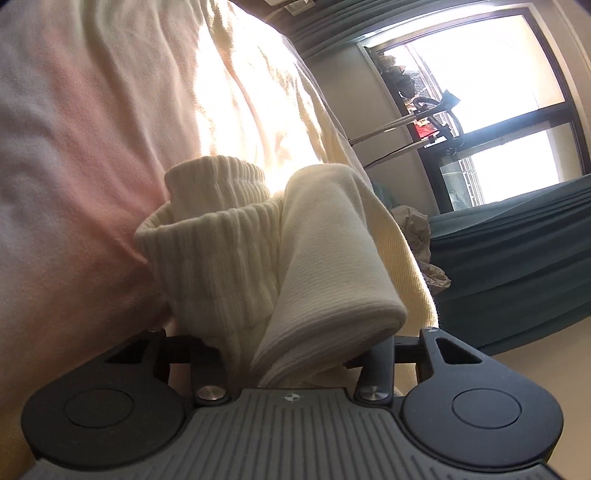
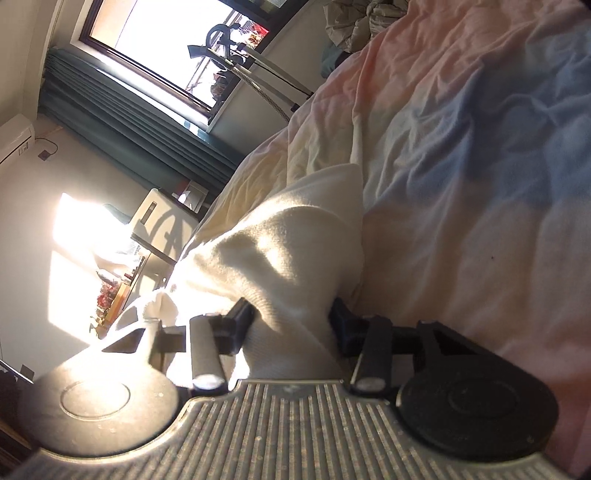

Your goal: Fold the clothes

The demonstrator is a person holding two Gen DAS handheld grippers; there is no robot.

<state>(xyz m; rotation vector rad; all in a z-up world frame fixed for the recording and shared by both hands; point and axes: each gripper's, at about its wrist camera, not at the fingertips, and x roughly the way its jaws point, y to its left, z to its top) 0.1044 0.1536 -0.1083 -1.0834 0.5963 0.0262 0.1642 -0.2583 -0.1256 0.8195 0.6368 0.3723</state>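
Note:
A cream knit garment with ribbed cuffs or hem is bunched up on the bed, with folds rising right in front of the left wrist camera. My left gripper is shut on a thick bundle of this knit. The cloth covers most of both fingers. In the right wrist view the same cream garment drapes between the black fingers. My right gripper is shut on a fold of it, just above the pastel pink and blue bedsheet.
The rumpled bedsheet fills the area around the garment. A pile of crumpled grey clothes lies at the far end of the bed. Beyond the bed are a window, teal curtains and a stand with a hose.

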